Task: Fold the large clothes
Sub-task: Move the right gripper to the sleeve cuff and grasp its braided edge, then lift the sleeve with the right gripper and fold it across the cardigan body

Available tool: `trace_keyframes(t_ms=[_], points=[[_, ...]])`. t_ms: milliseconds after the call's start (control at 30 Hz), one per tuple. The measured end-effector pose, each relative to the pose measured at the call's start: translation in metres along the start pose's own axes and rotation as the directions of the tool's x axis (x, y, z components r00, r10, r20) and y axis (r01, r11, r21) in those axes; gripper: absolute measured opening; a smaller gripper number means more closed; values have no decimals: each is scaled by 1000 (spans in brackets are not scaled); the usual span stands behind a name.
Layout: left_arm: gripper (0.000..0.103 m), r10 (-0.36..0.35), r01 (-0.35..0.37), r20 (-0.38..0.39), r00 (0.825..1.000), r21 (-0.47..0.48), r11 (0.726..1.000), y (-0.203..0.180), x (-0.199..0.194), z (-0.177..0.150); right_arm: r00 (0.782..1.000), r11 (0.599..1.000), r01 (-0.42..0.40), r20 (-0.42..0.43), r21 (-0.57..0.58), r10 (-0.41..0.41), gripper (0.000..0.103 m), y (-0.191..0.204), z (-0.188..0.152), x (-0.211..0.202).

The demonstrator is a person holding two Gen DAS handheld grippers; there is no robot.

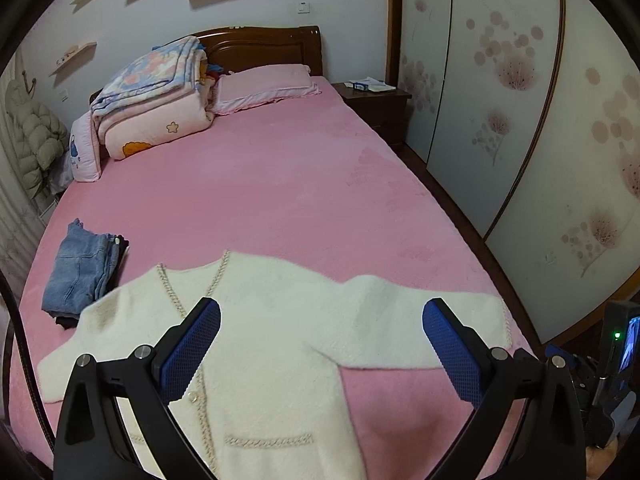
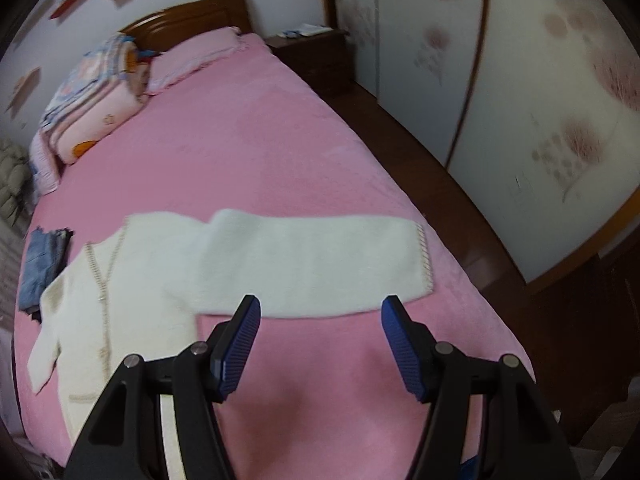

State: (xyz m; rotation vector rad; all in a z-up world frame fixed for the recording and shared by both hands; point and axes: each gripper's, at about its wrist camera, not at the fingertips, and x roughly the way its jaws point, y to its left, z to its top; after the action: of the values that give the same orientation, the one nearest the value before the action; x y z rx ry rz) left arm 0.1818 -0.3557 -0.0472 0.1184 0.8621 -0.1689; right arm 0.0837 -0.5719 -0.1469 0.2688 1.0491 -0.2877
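A white cardigan (image 1: 272,344) is lying flat, front up, on the near end of the pink bed (image 1: 260,184), sleeves spread for folding. The left gripper (image 1: 320,344) and right gripper (image 2: 320,340) are hovering above it, fingers released and empty.

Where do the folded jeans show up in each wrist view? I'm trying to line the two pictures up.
Left wrist view: the folded jeans lie at the left edge of the pink bed, just beyond the white cardigan.
Right wrist view: the folded jeans sit at the far left, smaller, again beside the cardigan's shoulder.
Shared landmark: the dark wooden headboard behind the pink pillow.
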Motion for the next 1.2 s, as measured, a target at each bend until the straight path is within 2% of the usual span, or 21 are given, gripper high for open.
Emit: trace_keyframes(t_ms=[133, 233, 333, 433, 667, 767, 867, 900, 933, 967, 1100, 1200], points=[[101, -5, 5, -36, 999, -13, 1000, -26, 44, -1, 997, 995, 8, -73, 103, 0, 63, -50, -1, 57], [101, -16, 14, -76, 997, -23, 1000, -36, 71, -6, 993, 983, -8, -114, 186, 30, 63, -81, -3, 92], [101, -23, 20, -111, 994, -25, 999, -47, 96, -14, 986, 957, -25, -151, 288, 71, 59, -109, -4, 127], [101, -15, 13, -146, 989, -13, 1000, -57, 117, -20, 977, 931, -4, -198, 365, 81, 58, -131, -7, 157], [101, -18, 16, -177, 984, -10, 1000, -63, 141, -30, 960, 894, 27, -261, 446, 101, 57, -153, -18, 194], [101, -24, 22, -194, 981, -17, 1000, -59, 147, -35, 959, 872, 20, -257, 489, 122, 57, -162, -29, 202], [101, -30, 24, -205, 978, -27, 999, -51, 152, -38, 965, 860, -13, -218, 510, 144, 41, -165, -31, 207], [101, -29, 23, -205, 978, -31, 999, -48, 152, -38, 967, 859, -30, -204, 511, 154, 25, -164, -30, 207], [101, -29, 21, -205, 978, -39, 999, -44, 152, -38, 966, 857, -48, -194, 514, 171, 13, -162, -28, 208], [101, -29, 21, -204, 979, -45, 999, -42, 151, -38, 966, 854, -63, -184, 516, 183, 9, -161, -27, 208], [101, -22, 8, -187, 982, -75, 997, -22, 141, -35, 985, 908, -31, -142, 419, 99, 7, -140, -13, 186], [101, -10, -7, -169, 985, -104, 995, 4, 126, -34, 996, 947, -62, -42, 315, 79, 7, -111, 3, 145]])
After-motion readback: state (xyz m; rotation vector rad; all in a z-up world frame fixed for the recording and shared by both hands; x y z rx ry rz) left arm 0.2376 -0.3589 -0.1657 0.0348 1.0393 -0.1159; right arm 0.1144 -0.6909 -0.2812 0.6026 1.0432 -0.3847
